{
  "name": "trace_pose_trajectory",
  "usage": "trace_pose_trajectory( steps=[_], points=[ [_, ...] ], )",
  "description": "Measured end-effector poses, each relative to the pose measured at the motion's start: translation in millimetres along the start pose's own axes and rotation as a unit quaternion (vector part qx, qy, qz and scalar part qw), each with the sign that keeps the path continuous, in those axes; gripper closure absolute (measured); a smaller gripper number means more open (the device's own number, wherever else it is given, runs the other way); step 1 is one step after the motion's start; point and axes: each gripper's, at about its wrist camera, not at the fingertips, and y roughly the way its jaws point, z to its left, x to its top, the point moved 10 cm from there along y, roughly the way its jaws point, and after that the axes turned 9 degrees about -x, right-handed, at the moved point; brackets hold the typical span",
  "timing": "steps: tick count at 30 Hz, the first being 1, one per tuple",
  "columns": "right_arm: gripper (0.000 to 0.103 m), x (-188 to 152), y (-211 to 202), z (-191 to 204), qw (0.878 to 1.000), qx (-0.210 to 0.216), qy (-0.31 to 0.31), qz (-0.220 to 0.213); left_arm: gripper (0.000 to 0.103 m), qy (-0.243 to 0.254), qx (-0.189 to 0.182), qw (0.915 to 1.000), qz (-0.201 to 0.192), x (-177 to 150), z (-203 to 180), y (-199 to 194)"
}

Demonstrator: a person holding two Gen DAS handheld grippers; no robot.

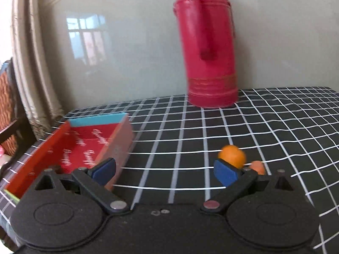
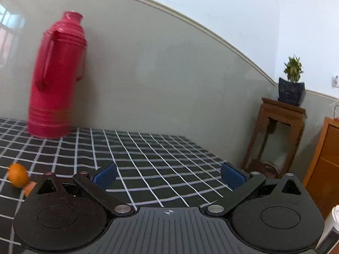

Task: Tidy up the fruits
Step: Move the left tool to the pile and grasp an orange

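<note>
Left gripper wide, empty; right gripper wide, empty. Centre left on the orange at 2 o'clock, then carry to red box at 10.

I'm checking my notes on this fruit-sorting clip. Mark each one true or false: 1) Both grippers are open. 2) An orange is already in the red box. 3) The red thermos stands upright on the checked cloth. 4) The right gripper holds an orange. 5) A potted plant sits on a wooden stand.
1) True: the left gripper and right gripper both stand open.
2) False: the orange lies on the checked cloth; the red box shows no fruit.
3) True: the thermos stands upright.
4) False: it holds nothing.
5) True: the potted plant sits on the wooden stand.
</note>
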Motion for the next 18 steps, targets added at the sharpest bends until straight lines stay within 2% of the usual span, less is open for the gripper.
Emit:
trace_pose_trajectory(
  steps=[6, 13, 18],
  points=[
    [0.0, -7.7, 9.5, -14.1, 1.0, 0.001, 0.0, 0.019, 0.01, 0.0, -0.009, 0.9999, 0.006, 2.7, -20.4, 20.0],
    [0.0, -10.6, 8.6, -20.9, 0.999, 0.028, 0.015, 0.026, 0.018, -0.018, -0.035, 0.9989, 0.024, 3.4, -32.7, 43.1],
    [0.0, -7.2, 5.0, -12.6, 0.998, 0.05, 0.01, 0.025, 0.02, -0.023, -0.051, 0.9982, 0.02, 4.6, -39.3, 47.9]
  ],
)
